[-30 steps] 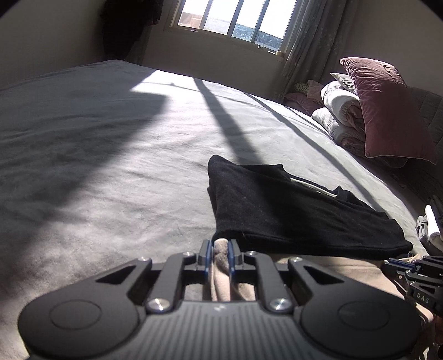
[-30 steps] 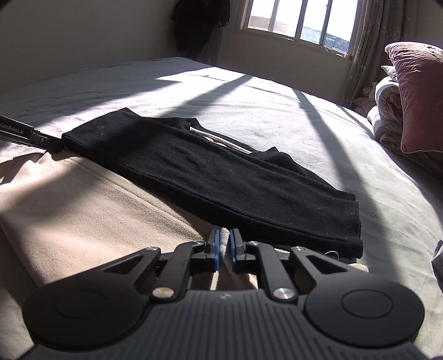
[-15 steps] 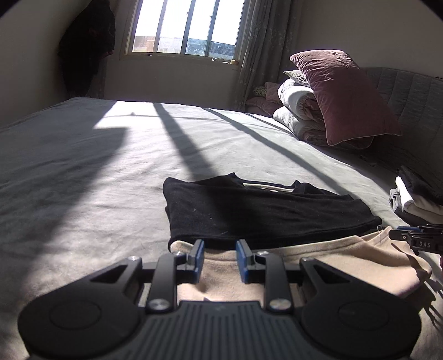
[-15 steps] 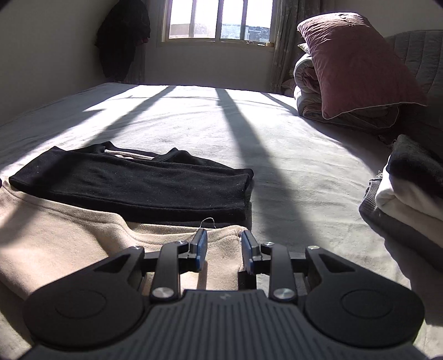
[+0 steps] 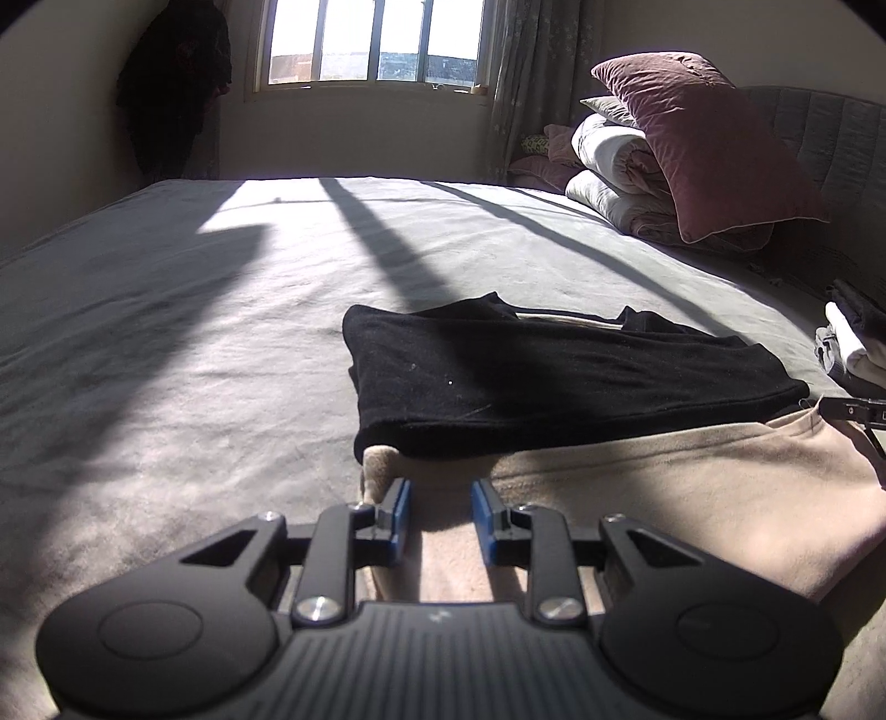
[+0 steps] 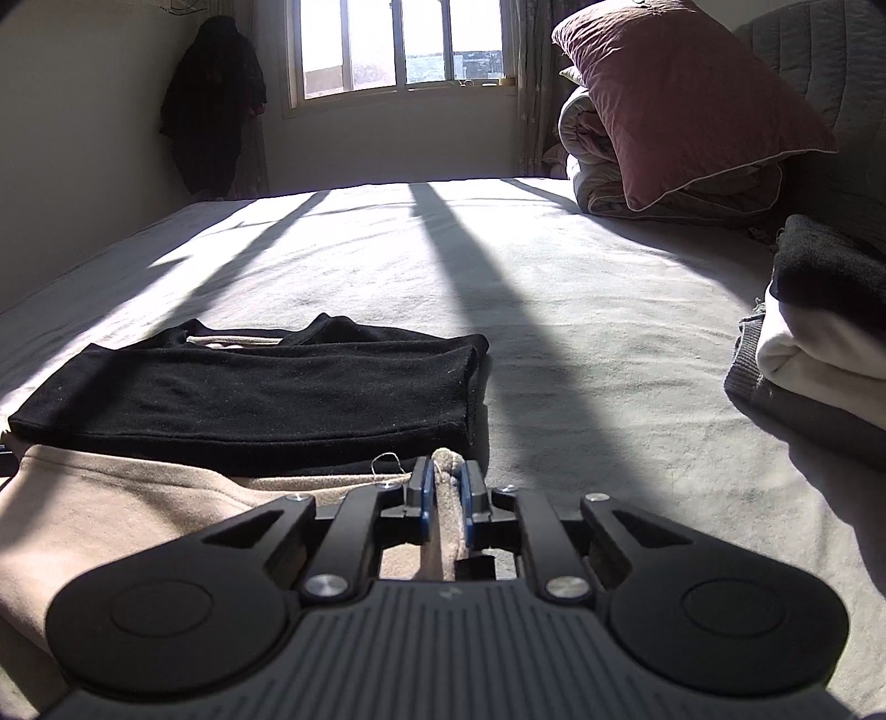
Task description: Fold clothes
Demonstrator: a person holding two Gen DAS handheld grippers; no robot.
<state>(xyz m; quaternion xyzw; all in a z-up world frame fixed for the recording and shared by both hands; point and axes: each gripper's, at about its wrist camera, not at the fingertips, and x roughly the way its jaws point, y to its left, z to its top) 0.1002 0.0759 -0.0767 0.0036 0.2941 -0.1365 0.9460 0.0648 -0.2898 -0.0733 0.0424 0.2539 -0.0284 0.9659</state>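
A beige garment (image 5: 692,493) lies flat on the grey bed, with a folded black garment (image 5: 526,371) lying over its far part. My left gripper (image 5: 440,518) is open, its jaws straddling the beige garment's left corner. My right gripper (image 6: 444,487) is shut on the beige garment's right corner (image 6: 446,462), where a loose thread shows. The beige garment (image 6: 122,515) and the black garment (image 6: 249,387) also show in the right wrist view. The right gripper's tip shows at the right edge of the left wrist view (image 5: 853,412).
A stack of folded clothes (image 6: 819,332) sits at the right on the bed. A maroon pillow (image 5: 703,144) leans on rolled bedding (image 5: 614,166) by the headboard. A window (image 5: 371,39) and a dark hanging garment (image 5: 174,83) are at the far wall.
Both grippers opened half a second ago, releasing the beige garment. Now the right gripper has shut again on its right corner; the left stays open. Both cameras have tilted and shifted.
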